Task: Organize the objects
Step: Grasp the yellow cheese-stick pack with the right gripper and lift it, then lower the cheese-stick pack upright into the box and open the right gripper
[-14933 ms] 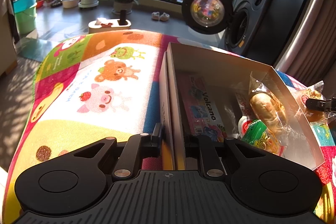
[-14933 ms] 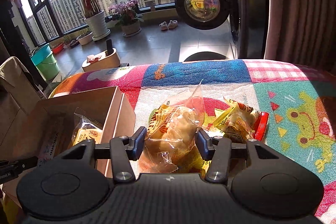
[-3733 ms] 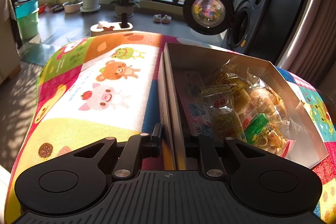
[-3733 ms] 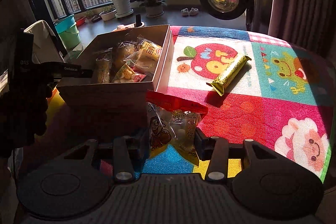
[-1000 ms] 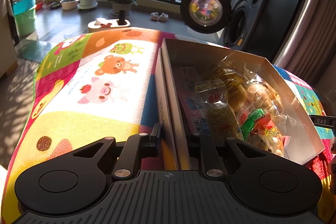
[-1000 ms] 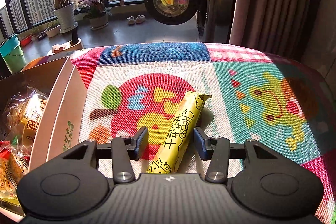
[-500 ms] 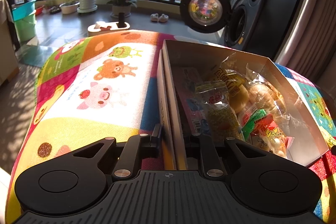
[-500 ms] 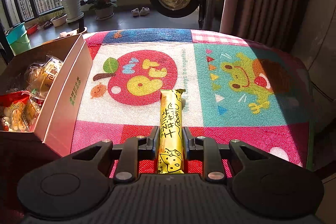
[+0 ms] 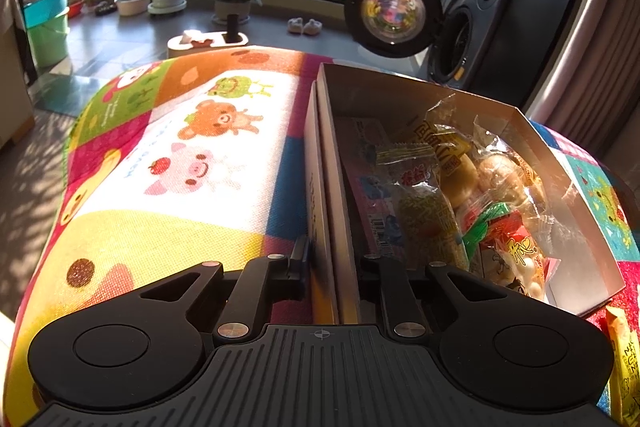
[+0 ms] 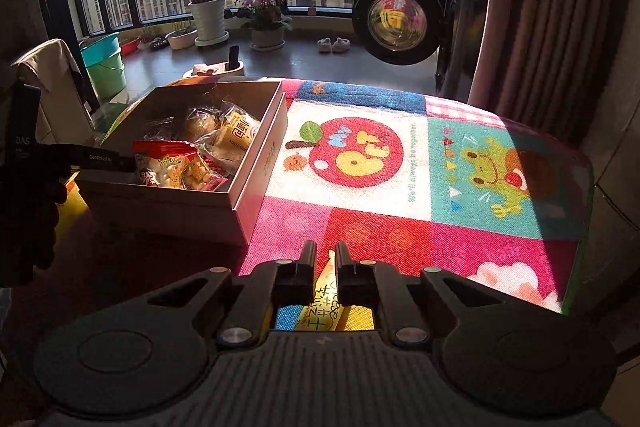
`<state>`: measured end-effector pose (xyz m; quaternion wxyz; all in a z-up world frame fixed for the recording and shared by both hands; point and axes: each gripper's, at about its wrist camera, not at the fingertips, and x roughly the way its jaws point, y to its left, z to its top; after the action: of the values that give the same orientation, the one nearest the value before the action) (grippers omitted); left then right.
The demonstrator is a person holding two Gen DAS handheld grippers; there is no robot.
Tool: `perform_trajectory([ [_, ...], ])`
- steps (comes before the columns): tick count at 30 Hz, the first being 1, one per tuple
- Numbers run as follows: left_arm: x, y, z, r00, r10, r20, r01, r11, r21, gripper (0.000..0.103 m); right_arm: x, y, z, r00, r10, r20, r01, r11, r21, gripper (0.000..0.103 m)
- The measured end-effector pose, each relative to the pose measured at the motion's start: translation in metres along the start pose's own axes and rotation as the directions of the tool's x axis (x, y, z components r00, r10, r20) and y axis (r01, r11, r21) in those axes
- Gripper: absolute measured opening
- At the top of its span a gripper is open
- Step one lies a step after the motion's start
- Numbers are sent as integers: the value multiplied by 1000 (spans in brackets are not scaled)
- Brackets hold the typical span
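Each hand-held gripper is matte black: the left and right share a ribbed body, two round discs, silver screws and a small crosshair mark. The left one's side bears white lettering.

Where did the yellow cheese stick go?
The yellow cheese stick is pinched in the right tongs, just right of the snack box above the colourful mat. The left wrist view shows it at the bottom right corner.

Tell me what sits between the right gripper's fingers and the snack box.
Only bare play mat between right gripper, shut on yellow cheese stick, and box; right wrist view.
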<state>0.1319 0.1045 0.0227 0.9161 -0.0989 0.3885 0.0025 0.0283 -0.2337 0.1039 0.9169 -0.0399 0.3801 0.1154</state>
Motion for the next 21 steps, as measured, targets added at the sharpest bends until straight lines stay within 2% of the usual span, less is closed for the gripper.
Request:
perform_trajectory([
  [2,0,-1,-1,1000,0,2,0,1000,2,16,10,-2,-4,999,-12,-38,12,1000,11,11],
  [6,0,-4,-1,1000,16,7,-16,1000,7,16,25,-7,-14,996,-5,-94,10,998,56,33],
  [9,0,-6,-2,1000,25,16,-25,1000,19,16,36,-7,-20,993,6,-120,3,997,78,41],
  [14,0,-8,-3,999,32,22,-32,999,31,16,57,1,-25,989,23,-149,-9,996,89,42],
  [17,-1,-5,1,999,25,32,-25,1000,12,15,62,17,-29,989,-10,-145,12,1000,15,41],
  [19,-1,-6,4,999,30,40,-31,999,15,14,60,24,-30,990,8,-144,-10,1000,-16,27],
  [21,-1,-8,5,998,34,49,-36,999,24,14,55,27,-29,987,52,-152,-55,998,-10,22],
])
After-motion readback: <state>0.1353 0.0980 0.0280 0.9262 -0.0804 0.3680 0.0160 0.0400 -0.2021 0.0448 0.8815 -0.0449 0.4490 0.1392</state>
